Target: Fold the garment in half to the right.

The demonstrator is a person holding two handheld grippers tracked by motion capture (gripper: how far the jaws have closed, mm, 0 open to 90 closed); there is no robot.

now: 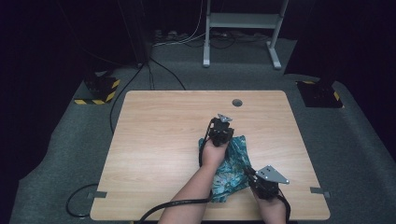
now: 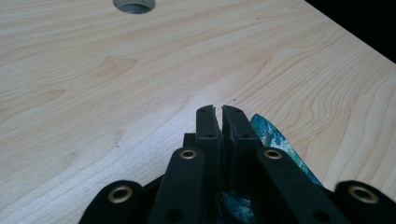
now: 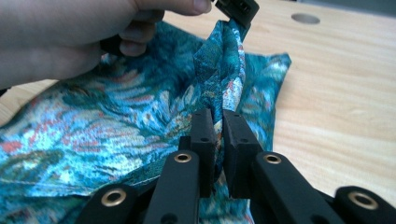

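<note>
1. Setting: a person stands at a wooden table with a gripper in each hand; a teal patterned cloth lies on the near right part of the tabletop, partly under the left forearm.
2. Left gripper: it sits at the far edge of the cloth. In the left gripper view its jaws stand almost together, with a sliver of teal fabric showing just beside and under them. It is judged to be clenched on that far edge.
3. Right gripper: it sits at the near right edge of the cloth. In the right gripper view the jaws are nearly closed on a raised ridge of fabric that runs between them and up toward the other gripper; it grasps the cloth.
4. Step in hand: judged to be a fold or a laying-out of the cloth, with two points of one fold line pinched and the ridge between them lifted off the table while the rest lies flat.
5. Next move: it calls for both grips to hold while the pinched line is set down together, taut and straight, so that the fabric lands without bunching.
6. Hole: a round grommet lies beyond the cloth, well apart from it.
</note>
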